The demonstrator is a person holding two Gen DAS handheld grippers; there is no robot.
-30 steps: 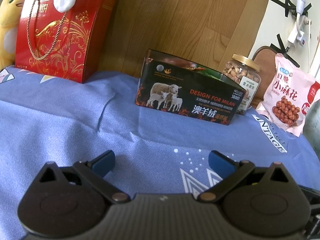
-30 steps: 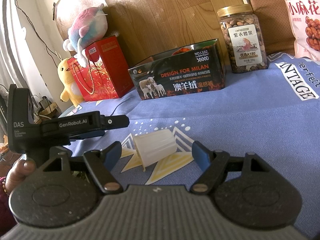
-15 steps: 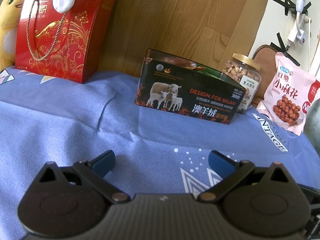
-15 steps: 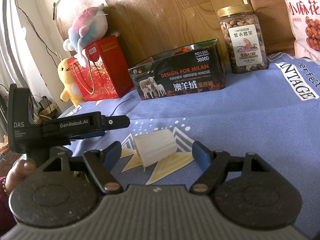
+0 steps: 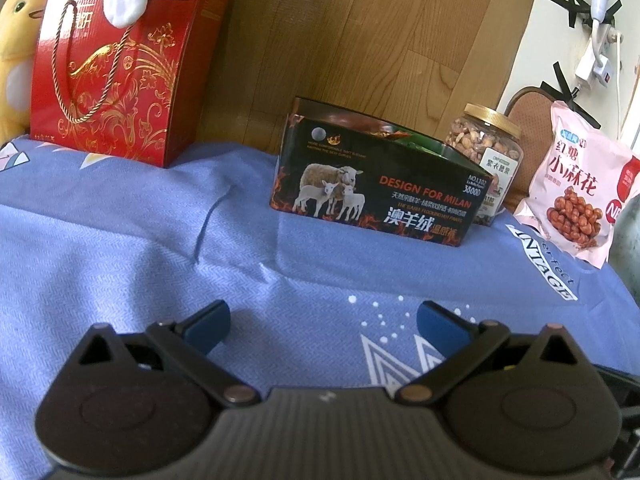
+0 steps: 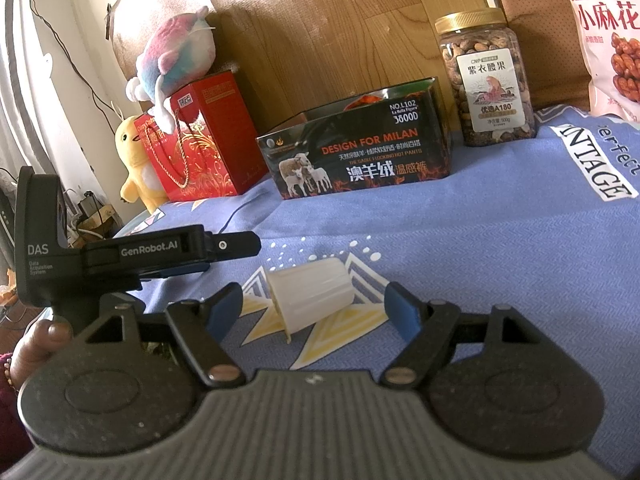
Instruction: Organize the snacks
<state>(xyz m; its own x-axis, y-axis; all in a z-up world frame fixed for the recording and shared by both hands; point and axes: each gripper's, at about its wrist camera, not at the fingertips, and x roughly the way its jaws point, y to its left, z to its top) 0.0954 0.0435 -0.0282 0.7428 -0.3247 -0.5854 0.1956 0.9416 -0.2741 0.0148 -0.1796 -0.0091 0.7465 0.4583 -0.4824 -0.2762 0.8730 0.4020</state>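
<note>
A black open-topped box (image 5: 376, 188) (image 6: 360, 152) with sheep printed on it stands on the blue cloth (image 5: 120, 248) against the wooden board. A jar of nuts (image 5: 486, 152) (image 6: 486, 80) with a gold lid and a pink snack bag (image 5: 576, 196) (image 6: 604, 32) stand to its right. A small white ribbed cup (image 6: 310, 290) lies on its side between the spread blue pads of my right gripper (image 6: 316, 312), untouched. My left gripper (image 5: 322, 324) is open over bare cloth, well short of the box. In the right wrist view the left gripper's body (image 6: 120, 256) is held by a hand.
A red gift box (image 5: 116, 68) (image 6: 200, 140) with a rope handle stands at the back left, with a yellow plush chick (image 6: 134, 160) beside it and a pastel plush toy (image 6: 176, 56) on top. A brown chair back (image 5: 532, 120) shows behind the jar.
</note>
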